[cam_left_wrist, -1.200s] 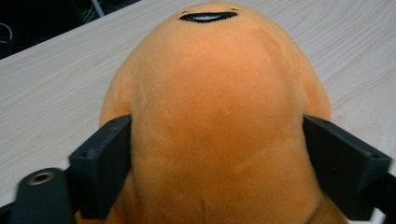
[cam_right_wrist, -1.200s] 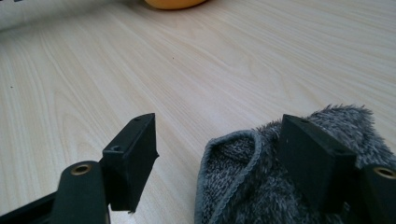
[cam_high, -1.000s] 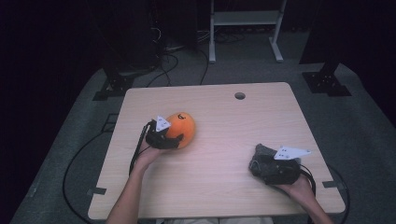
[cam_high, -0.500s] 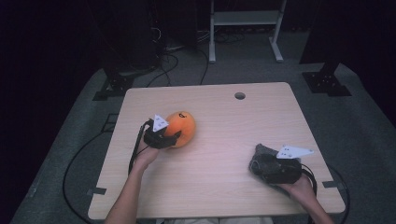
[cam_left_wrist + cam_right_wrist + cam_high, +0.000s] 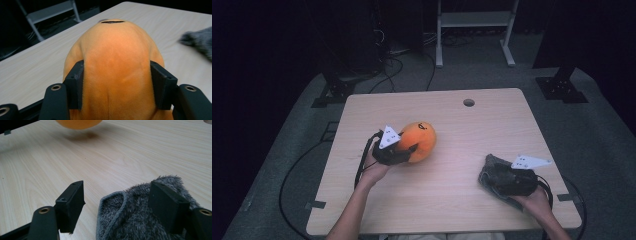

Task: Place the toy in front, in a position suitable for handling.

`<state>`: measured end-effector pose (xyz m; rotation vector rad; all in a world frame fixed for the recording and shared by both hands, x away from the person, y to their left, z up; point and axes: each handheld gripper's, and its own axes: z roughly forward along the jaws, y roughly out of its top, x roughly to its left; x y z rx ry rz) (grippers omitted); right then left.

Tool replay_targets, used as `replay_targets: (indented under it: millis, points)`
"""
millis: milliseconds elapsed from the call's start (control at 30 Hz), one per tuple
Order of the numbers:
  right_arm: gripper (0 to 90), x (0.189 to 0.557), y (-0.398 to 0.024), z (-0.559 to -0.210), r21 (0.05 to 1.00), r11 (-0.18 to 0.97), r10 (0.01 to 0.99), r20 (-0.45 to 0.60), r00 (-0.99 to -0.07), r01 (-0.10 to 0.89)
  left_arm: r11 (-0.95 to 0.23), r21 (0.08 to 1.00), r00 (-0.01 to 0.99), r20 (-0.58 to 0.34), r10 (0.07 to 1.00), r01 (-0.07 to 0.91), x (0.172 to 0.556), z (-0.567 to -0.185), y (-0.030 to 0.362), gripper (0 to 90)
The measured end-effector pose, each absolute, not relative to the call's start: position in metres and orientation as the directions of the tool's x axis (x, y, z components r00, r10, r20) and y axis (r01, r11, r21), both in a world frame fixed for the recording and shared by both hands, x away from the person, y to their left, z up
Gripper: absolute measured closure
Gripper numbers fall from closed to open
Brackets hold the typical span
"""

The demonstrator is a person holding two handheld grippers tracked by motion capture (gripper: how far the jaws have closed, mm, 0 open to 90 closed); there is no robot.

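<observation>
A round orange plush toy [image 5: 421, 139] with a dark slit on top is held left of the table's middle, and my left gripper [image 5: 411, 151] is shut on it. In the left gripper view both pads press into the plush toy [image 5: 117, 57], whose sides bulge around them; the jaws have just been closing on it. In the right gripper view the plush toy [image 5: 78, 123] hangs a little above its shadow. My right gripper [image 5: 493, 176] is open at the front right, over a grey fuzzy cloth [image 5: 135, 220] that lies between its spread jaws.
The wooden table [image 5: 452, 205] has a round cable hole [image 5: 469, 102] near its far edge. Beyond it stand a white metal frame [image 5: 474, 20] and black stands, with cables on the dark floor. A cable trails off the table's left side.
The left gripper's jaws have closed on the orange plush toy, and the hand has lifted it slightly and carried it a little to the right. The right hand has stayed put.
</observation>
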<state>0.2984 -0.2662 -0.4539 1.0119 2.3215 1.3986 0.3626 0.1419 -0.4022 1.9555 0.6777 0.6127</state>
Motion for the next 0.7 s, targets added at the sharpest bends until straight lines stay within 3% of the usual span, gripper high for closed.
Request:
replay_targets:
  millis: [433,700]
  points:
    - [27.6,0.298,-0.274,-0.452,0.86,0.268,0.695,0.14,-0.705,0.435,-0.428,0.893,0.838,0.128,0.531,0.135,0.326,-0.411,0.09,38.8]
    - [27.6,0.298,-0.278,-0.451,0.863,0.255,0.705,0.143,-0.694,0.437,-0.461,0.878,0.864,0.133,0.487,0.125,0.319,-0.421,0.075,38.4]
